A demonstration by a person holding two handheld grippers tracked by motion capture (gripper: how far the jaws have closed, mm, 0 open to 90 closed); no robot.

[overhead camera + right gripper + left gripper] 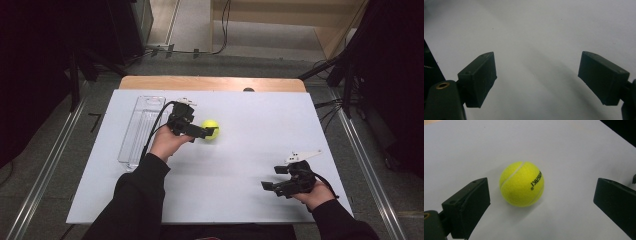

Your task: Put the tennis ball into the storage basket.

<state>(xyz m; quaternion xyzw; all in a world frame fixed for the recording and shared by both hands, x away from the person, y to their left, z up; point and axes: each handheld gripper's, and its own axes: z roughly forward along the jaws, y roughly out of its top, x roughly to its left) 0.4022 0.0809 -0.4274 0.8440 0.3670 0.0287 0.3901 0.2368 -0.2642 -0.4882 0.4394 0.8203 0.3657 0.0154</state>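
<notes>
Tennis ball, bright yellow-green with a white seam and black lettering on its side, sits on the white tabletop straight ahead of the left gripper. In the left gripper view it lies between the two black jaws and a little beyond their tips, closer to the jaw on that view's left than to the one on its right, with bare tabletop showing on either side, so neither jaw touches it. That gripper is spread wide and grasps nothing. From the high view the person's left hand holds it low over the tabletop, the jaws pointing away from the hand toward the ball, which from above looks to be right at the jaw tips. A black cable runs back from the gripper along the dark sleeve.

Behind the left gripper, on the side away from the ball, a clear plastic tray lies lengthwise on the tabletop, just beside the hand.

Right gripper is well apart from the ball, near the person's edge of the tabletop, held in the right hand with its grey three-cornered plate on top. Its jaws are also parted wide, released, and in the right gripper view only plain white tabletop and soft shadow lie between and ahead of them.
</notes>
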